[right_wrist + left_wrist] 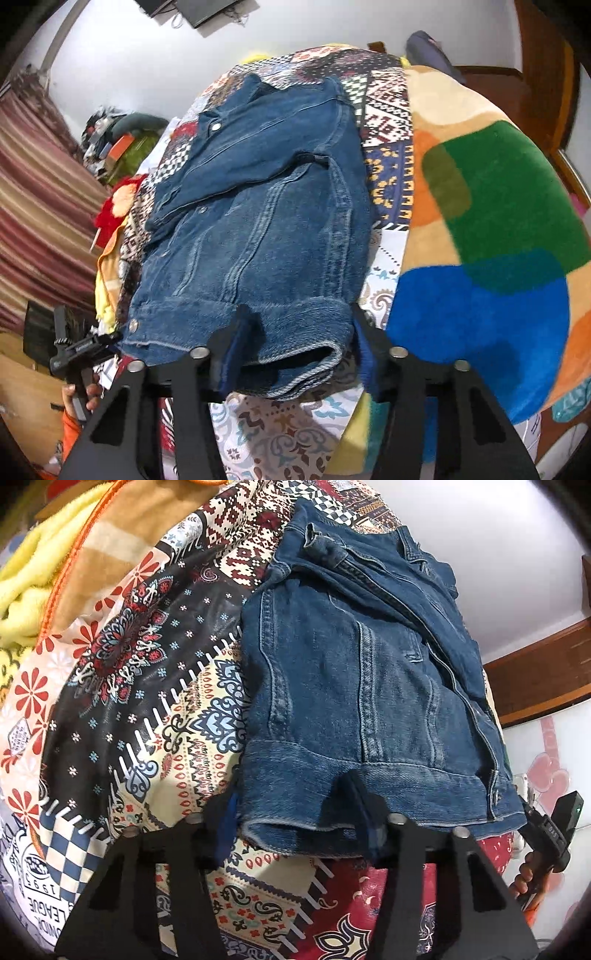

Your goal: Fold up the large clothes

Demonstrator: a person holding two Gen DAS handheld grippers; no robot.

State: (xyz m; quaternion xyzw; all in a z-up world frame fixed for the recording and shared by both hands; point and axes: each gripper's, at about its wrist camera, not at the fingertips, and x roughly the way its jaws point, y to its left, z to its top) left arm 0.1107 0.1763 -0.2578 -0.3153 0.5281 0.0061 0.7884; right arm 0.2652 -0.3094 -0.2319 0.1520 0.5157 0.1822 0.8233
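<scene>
Left wrist view: denim jacket [354, 686] lies on a bed, over a patterned sheet [147, 672], sleeves already laid across the body. Left claw [291, 812] straddles the near hem at one corner, jaws narrowed onto the hem band; pads appear to press the denim. Other claw visible at far right edge, in a hand [528, 878].

Right wrist view: right claw [299, 347] at the opposite hem corner, jaws likewise narrowed, folded hem bunched between the pads. Colour-block blanket [498, 258] lies just beside the jacket.

Step in hand, by judgement: both hem corners gripped, ready for the cross fold, hem toward collar. Roughly mid-task.

Next move calls for: lifting both corners together and level, carrying them up and over toward the collar, keeping the sleeves from sliding out. Heavy denim; grip on the thick band could slip if one side leads.
</scene>
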